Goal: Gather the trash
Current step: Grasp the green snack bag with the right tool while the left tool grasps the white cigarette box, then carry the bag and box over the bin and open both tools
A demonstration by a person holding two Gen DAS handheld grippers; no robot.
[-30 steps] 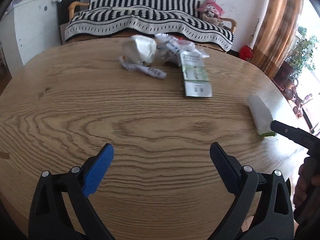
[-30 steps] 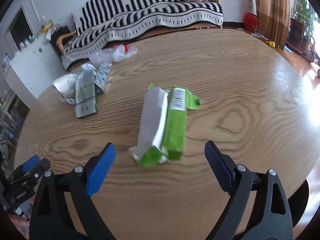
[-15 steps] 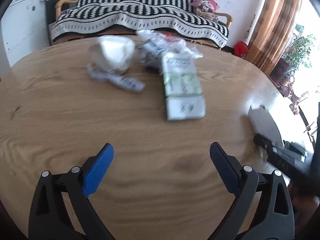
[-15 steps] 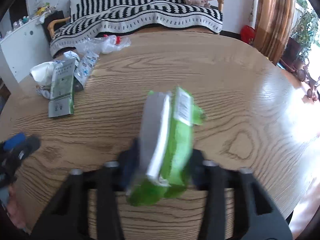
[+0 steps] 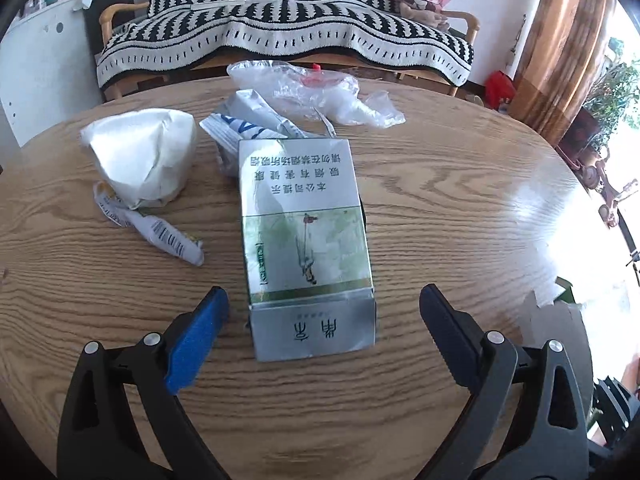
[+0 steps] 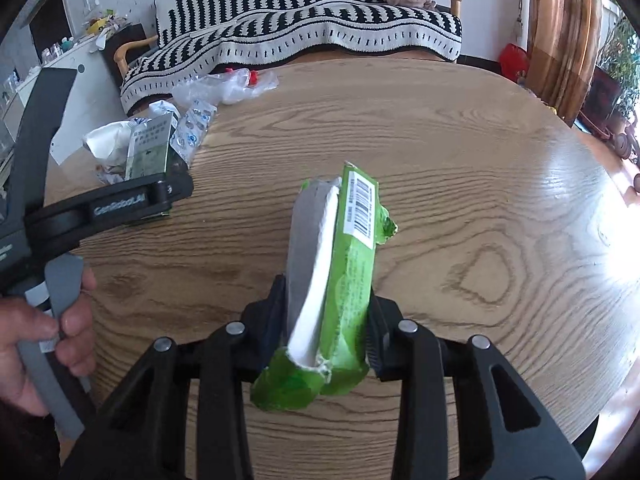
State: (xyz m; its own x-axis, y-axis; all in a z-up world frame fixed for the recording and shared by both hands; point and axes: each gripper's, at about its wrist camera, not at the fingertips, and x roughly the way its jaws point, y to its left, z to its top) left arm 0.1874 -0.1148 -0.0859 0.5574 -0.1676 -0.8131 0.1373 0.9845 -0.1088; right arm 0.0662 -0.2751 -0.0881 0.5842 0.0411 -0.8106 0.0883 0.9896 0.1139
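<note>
My right gripper (image 6: 326, 320) is shut on a torn green carton (image 6: 340, 264) with a barcode and holds it just above the wooden table (image 6: 480, 200). My left gripper (image 5: 322, 332) is open, its jaws on either side of the near end of a flat silver-green box (image 5: 306, 240) that lies on the table (image 5: 460, 208). Beyond it lie a crumpled white bag (image 5: 144, 160), a white barcode wrapper (image 5: 160, 236), a blue-white foil packet (image 5: 248, 124) and a clear plastic bag (image 5: 316, 92). The same pile (image 6: 160, 140) shows at the left of the right wrist view.
A sofa with a striped black-and-white blanket (image 5: 288, 36) stands behind the table. A white cabinet (image 5: 36, 64) is at the left, a brown curtain (image 5: 560, 48) at the right. The hand-held left gripper's body (image 6: 100, 208) crosses the right wrist view.
My right gripper has shut on the green carton and lifted it. My left gripper has moved forward over the table until its open jaws straddle the silver-green box.
</note>
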